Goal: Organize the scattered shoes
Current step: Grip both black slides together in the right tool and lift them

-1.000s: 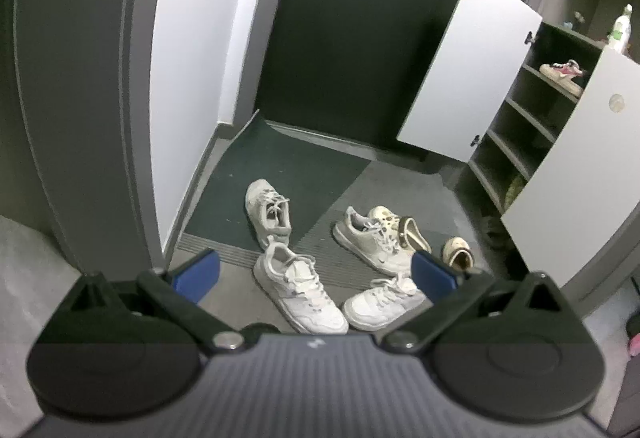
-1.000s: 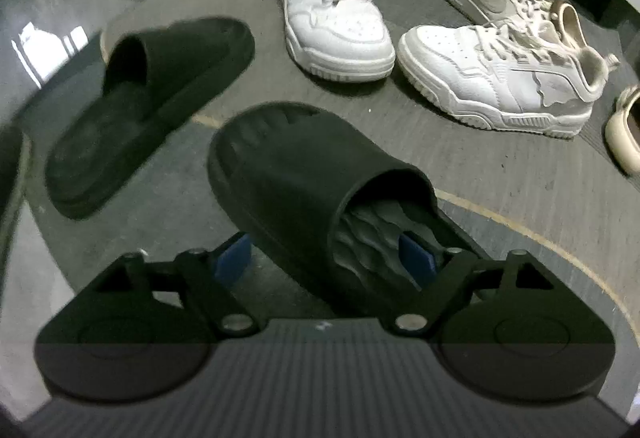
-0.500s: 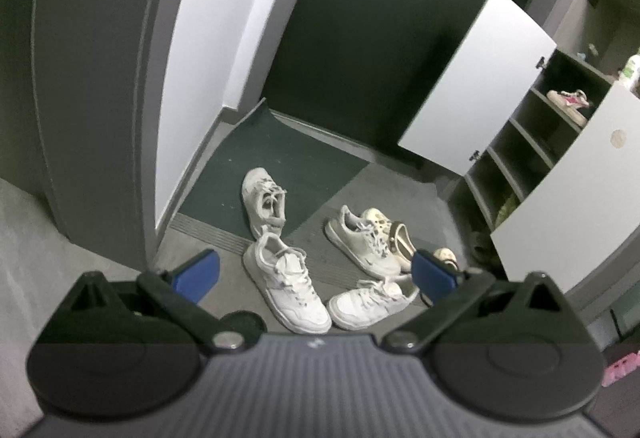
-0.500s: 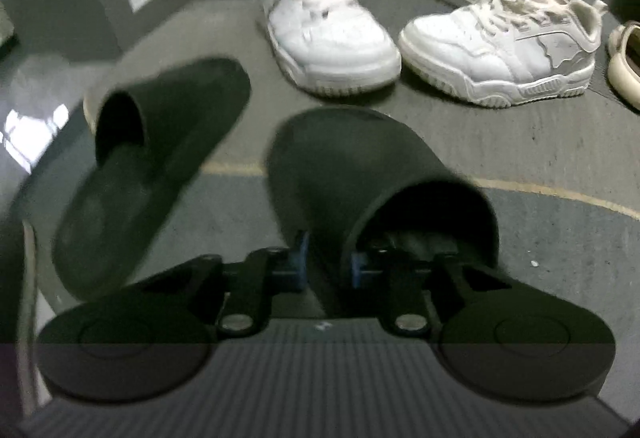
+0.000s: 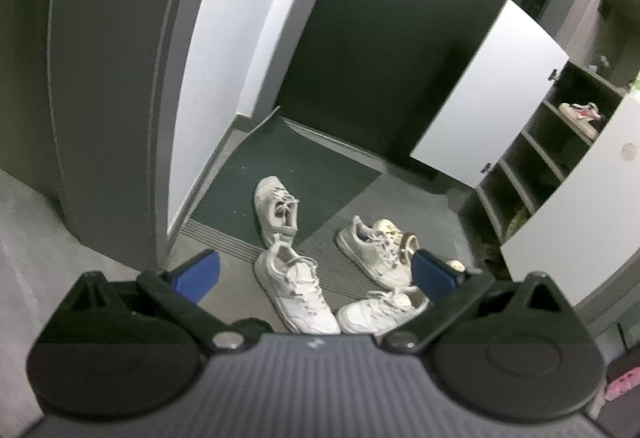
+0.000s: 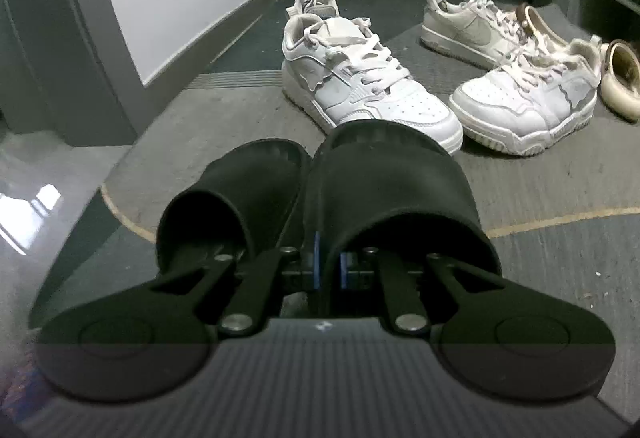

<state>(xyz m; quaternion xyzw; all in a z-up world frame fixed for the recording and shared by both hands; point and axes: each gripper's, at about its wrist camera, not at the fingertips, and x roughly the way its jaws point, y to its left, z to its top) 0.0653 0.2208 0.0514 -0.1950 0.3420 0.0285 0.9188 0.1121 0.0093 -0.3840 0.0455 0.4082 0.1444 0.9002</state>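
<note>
Right wrist view looks low across the floor [image 6: 560, 189]: the right gripper [image 6: 327, 265] has its blue fingers [image 6: 317, 262] drawn narrow, pinching the inner side wall of a black slide [image 6: 392, 181]. That slide runs straight ahead from the fingers, its strap arching over the right finger. A second black slide [image 6: 240, 185] lies just to the left of the fingers, side by side with the held one and touching it along the edge; whether the held slide rests on the floor or is lifted, I cannot tell.

Beyond the fingertips stands a white sneaker [image 6: 352, 77], toe pointing back toward the gripper and just past the held slide's toe. Ahead and to the right sits another white sneaker [image 6: 528, 97] turned sideways, with a beige sneaker [image 6: 468, 25] farther off behind it and a cream clog [image 6: 620, 81] at the far right edge.

Left wrist view looks from higher up: the left gripper [image 5: 316, 270] has its fingers [image 5: 196, 274] spread wide and holds nothing. Between and beyond them lie four pale sneakers, the farthest one, a grey-white sneaker [image 5: 276, 201], on the dark door mat [image 5: 288, 165]. Ahead and to the right, a shoe cabinet [image 5: 524, 173] stands with its white doors [image 5: 492, 93] open, and a pink-trimmed shoe [image 5: 580, 113] sits on an upper shelf.
</note>
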